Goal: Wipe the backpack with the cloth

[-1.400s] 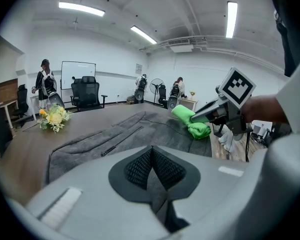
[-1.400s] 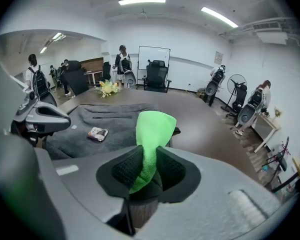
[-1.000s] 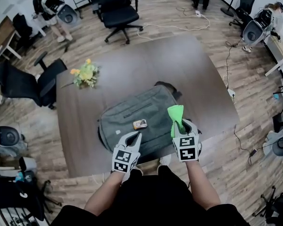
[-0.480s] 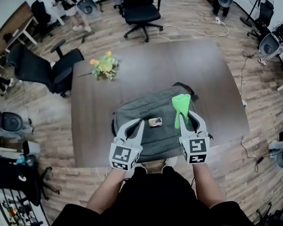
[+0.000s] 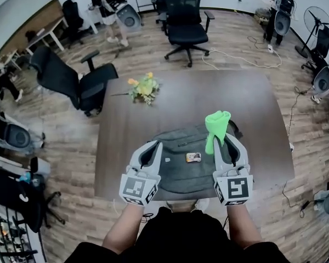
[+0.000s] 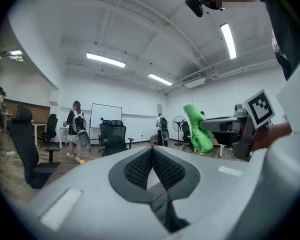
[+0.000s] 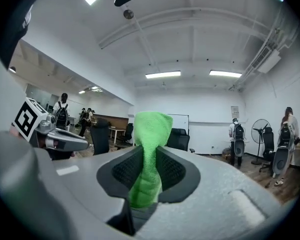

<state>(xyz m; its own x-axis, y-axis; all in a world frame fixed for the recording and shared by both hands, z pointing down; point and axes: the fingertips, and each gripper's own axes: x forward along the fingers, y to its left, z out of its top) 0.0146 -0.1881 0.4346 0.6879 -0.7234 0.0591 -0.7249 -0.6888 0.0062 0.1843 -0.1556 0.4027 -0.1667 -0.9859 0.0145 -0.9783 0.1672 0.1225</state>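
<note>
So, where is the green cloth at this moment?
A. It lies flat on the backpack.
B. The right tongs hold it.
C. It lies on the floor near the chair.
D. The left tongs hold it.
B: the right gripper view shows the green cloth pinched between the right tongs, while the left tongs are closed on nothing and no cloth lies on the backpack.
</note>
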